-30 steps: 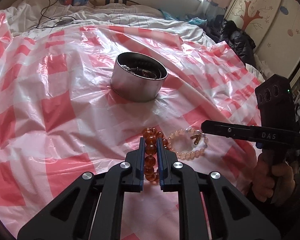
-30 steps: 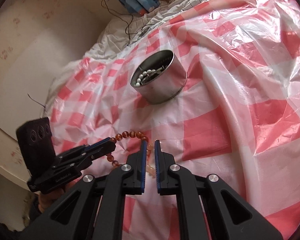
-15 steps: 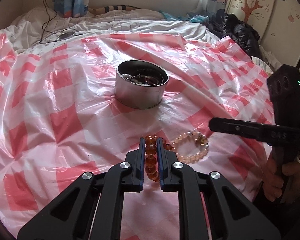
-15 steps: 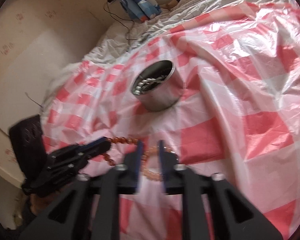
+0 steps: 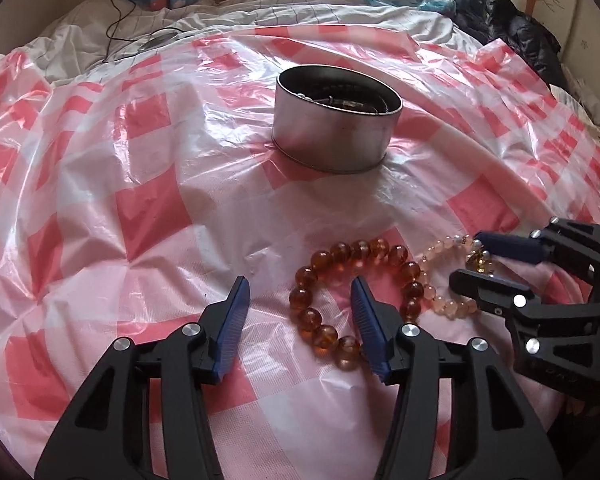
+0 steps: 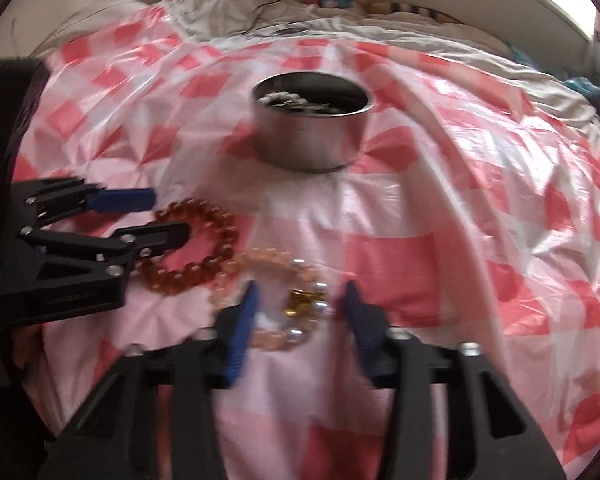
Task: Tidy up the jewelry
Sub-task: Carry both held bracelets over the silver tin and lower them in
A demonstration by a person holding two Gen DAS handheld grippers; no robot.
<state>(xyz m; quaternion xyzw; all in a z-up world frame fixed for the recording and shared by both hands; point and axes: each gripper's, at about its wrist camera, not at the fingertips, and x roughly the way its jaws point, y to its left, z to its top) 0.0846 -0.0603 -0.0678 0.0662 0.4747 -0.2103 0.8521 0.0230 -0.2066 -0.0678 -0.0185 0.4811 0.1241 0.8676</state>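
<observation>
An amber bead bracelet (image 5: pixel 320 276) lies flat on the red-and-white checked plastic sheet (image 5: pixel 148 208). My left gripper (image 5: pixel 300 292) is open, its right finger inside the bracelet's ring and its left finger outside. A pale pink bead bracelet (image 6: pixel 276 264) with pearl beads and a gold charm lies beside it, touching. My right gripper (image 6: pixel 300 298) is open and straddles the near side of the pink bracelet. A round metal tin (image 5: pixel 336 120) holding a pearl strand and other jewelry stands farther back; it also shows in the right wrist view (image 6: pixel 312 128).
The sheet covers a bed with white bedding (image 5: pixel 100 36) behind. A cable (image 5: pixel 116 20) lies at the far left, and dark clothes (image 5: pixel 512 28) at the far right. The right wrist view is motion-blurred.
Both grippers have opened from shut. The left one let go of the amber bracelet, which now lies flat. The right gripper swung over the pink bracelet.
</observation>
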